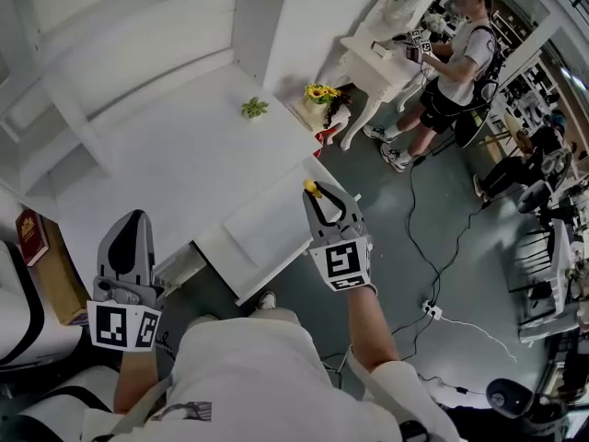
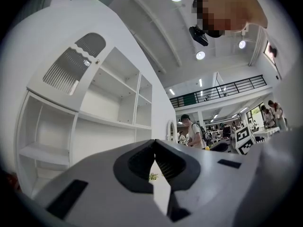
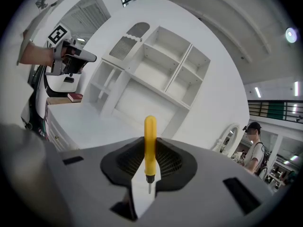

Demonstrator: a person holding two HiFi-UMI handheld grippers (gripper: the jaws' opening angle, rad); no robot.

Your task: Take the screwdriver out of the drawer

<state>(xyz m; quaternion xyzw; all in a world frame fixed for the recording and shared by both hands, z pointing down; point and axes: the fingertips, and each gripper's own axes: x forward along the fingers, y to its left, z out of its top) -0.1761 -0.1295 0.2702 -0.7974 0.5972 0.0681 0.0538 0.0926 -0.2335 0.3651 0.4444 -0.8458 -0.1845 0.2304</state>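
- Screwdriver (image 3: pixel 150 144): pinched between the fingers of the right gripper (image 1: pixel 322 201). It has a yellow handle and a short metal tip.
- Long axis: crosses the finger pads and stands upright in the right gripper view, with the handle end above the pads and the tip below them.
- In the head view it shows at centre frame over the right end of the open white drawer (image 1: pixel 262 233). I judge it clear of the drawer.
- The bare white surface (image 1: pixel 184 145) lies up-left of it, a likely set-down spot.
- Left gripper (image 1: pixel 136 221): lower left of the frame, well apart from the screwdriver. Its fingers are pressed together at the tips with nothing between them.
- Writing: the red book (image 1: pixel 30 236) at the left edge has gilt print too small to read. The cubes carry square markers only. No brand seen on the handle.
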